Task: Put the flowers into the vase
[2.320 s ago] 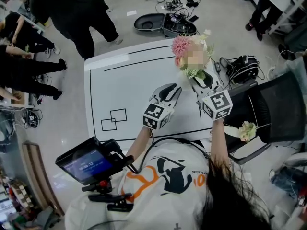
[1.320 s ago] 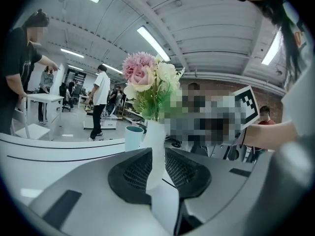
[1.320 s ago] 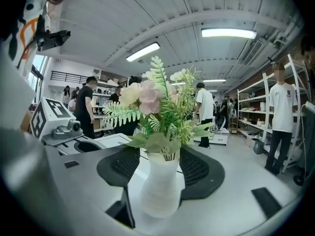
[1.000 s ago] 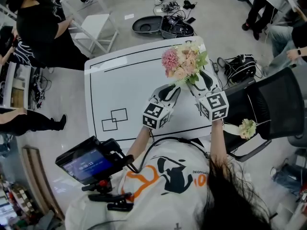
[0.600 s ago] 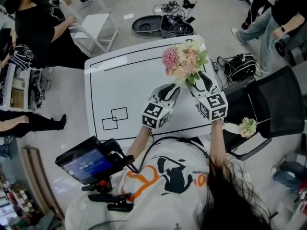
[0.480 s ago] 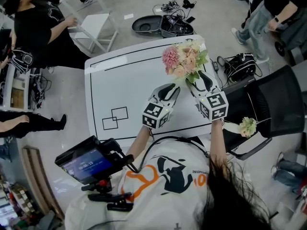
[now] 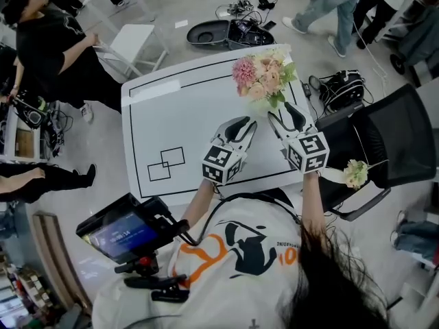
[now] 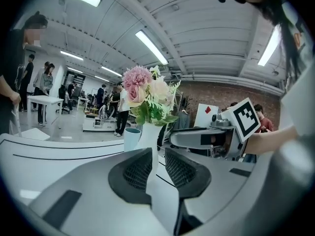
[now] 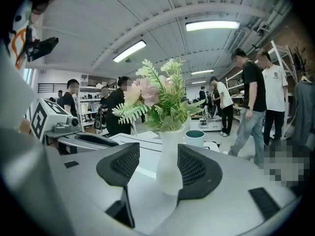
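Your right gripper (image 9: 157, 156) has its jaws spread wide. Its own view shows the white vase (image 9: 170, 163) standing upright on the table (image 7: 185, 115) in the gap between them. The vase sits close to the right-hand pad with clear space on the left, and whether that pad touches it cannot be told. The flowers (image 7: 263, 76), pink and cream blooms with green fern leaves, sit in the vase near the table's far right corner. The head view shows you only the bouquet from above, with the vase hidden underneath, so the vase's place between the right jaws is told by the right gripper view alone. Your left gripper (image 8: 158, 157) has its jaws parted by a narrower gap with nothing between them. Its view looks across the table at the vase farther off, with your right gripper beside the vase on the right. Both gripper views show a teal cup (image 9: 195, 137) on the table just behind the vase, which the head view does not show. Only the head view shows a single pale flower (image 7: 356, 173) lying on the black chair (image 7: 401, 139) to the right of the table.
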A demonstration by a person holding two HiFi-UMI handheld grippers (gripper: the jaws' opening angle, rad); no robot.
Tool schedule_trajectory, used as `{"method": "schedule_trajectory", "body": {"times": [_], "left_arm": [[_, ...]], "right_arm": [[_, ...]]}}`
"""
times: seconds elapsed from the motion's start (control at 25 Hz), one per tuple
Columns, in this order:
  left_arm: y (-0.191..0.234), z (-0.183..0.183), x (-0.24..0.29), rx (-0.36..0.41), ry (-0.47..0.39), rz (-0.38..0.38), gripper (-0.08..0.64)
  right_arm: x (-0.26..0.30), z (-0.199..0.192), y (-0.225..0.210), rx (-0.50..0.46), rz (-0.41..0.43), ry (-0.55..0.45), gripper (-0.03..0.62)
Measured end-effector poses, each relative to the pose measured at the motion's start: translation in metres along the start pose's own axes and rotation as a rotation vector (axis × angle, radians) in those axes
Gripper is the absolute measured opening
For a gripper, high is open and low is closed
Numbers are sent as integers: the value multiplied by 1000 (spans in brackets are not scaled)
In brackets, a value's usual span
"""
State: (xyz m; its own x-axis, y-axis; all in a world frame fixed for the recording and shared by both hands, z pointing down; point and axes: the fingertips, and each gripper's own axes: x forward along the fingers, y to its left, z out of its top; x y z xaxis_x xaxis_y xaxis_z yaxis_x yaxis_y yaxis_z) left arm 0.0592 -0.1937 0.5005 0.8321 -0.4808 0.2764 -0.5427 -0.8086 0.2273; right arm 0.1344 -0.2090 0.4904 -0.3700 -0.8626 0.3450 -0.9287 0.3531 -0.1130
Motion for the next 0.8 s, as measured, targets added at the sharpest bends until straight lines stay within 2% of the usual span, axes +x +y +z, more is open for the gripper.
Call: {"method": "schedule_trajectory", "body": {"times": [0.24,0.4,0.56,0.8], "left_arm": [[-18,-1,-26,-4,-12,-9,75],[-28,-7,-50,-14,-17,-14,75],[-30,-20,-69,-33,-13,-9,75],[-31,-28,-88,-50,-26,8,75]], "right_arm": [[-22,-6,25,8,-2,5,237],[-40,-13,45,49,-34,-23,127],[-51,-28,63,95,-55,-27,46],[-70,-48,84,152,-63,-23,21]]}}
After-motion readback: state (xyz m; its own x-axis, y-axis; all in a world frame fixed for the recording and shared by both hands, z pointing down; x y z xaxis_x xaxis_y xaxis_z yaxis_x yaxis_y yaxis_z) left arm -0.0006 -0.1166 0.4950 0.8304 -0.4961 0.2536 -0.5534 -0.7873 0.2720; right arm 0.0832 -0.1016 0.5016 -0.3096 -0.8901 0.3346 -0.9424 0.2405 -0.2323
